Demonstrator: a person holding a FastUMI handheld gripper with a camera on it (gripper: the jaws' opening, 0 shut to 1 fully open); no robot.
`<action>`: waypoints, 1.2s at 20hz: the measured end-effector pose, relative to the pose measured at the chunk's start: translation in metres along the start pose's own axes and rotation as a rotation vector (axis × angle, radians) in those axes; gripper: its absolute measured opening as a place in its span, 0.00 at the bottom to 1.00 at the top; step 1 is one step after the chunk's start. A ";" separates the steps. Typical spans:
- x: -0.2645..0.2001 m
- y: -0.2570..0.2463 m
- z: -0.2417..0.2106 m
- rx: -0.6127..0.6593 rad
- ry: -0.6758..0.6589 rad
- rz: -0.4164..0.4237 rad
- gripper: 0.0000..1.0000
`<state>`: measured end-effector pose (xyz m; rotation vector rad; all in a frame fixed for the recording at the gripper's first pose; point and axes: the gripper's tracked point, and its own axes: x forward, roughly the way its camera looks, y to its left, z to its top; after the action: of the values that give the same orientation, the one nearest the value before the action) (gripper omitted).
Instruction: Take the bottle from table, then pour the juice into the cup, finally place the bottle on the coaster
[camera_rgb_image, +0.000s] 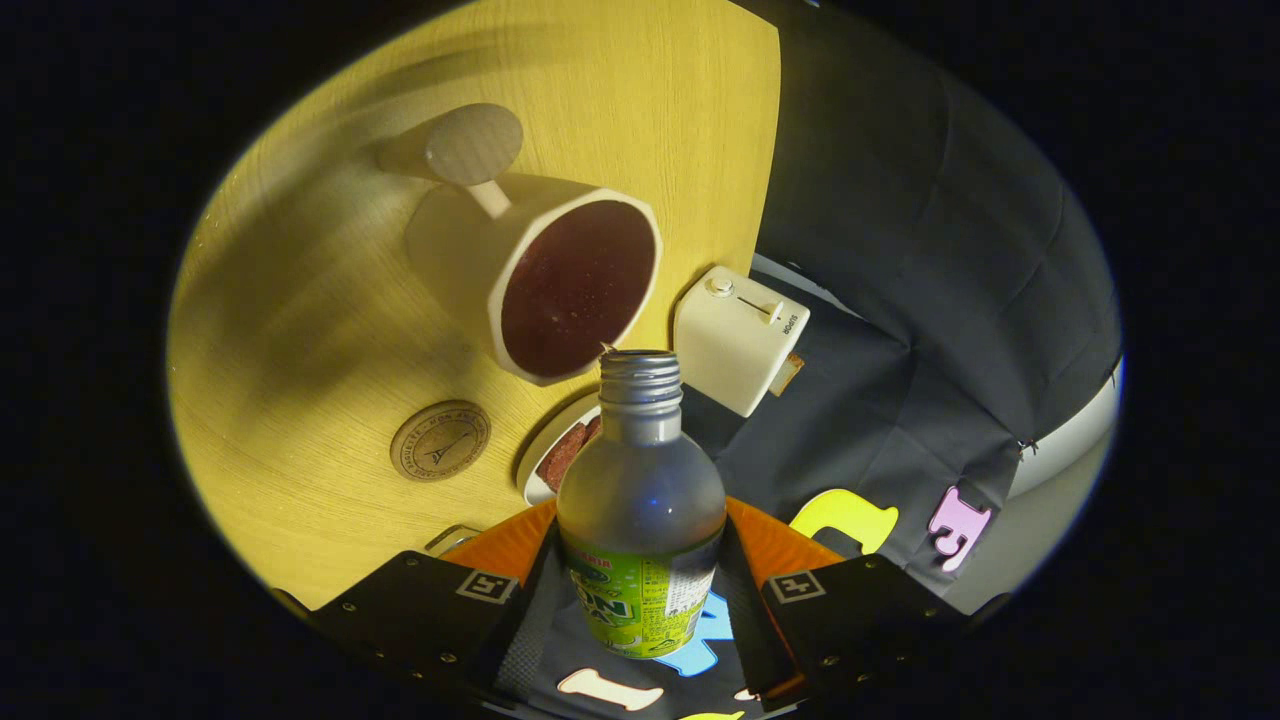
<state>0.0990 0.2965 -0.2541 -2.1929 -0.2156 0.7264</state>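
Clear plastic, cap off: the juice bottle (640, 510) sits clamped between our jaws, both fingers pressed against its labelled lower half. The gripper (640, 600) is rolled over, so the bottle lies tilted with its threaded neck aimed at the cup (540, 270).

The cup is a cream mug with a stub handle, standing on the yellow wooden tabletop (330, 330). Its inside shows dark red, which we read as juice already in it. The bottle's mouth sits just at the near rim of the cup, not over the middle. The upper bottle looks nearly empty.

We judge this as the pouring step, late in it.

To do it well:
- carry the mouth further in over the rim, so any last drops fall inside, not down the wall;
- roll slowly; no jerks;
- keep the clamp firm, since the label is slick;
- bring the bottle upright over the cup before moving off.

The round wooden coaster (440, 441) lies on the tabletop beside the cup, nearer us, apart from it. Next to the coaster, a small white dish (555, 455) with something reddish, partly hidden by the bottle. A white toaster (738, 338) stands at the tabletop's edge, just beyond the bottle's neck; we must keep the swing clear of it.
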 end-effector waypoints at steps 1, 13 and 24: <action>-0.002 0.001 0.001 0.002 0.000 0.005 0.76; -0.001 0.018 0.010 0.138 -0.002 0.064 0.76; -0.008 0.021 0.009 0.380 0.007 0.051 0.76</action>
<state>0.0856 0.2850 -0.2703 -1.8432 -0.0141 0.7226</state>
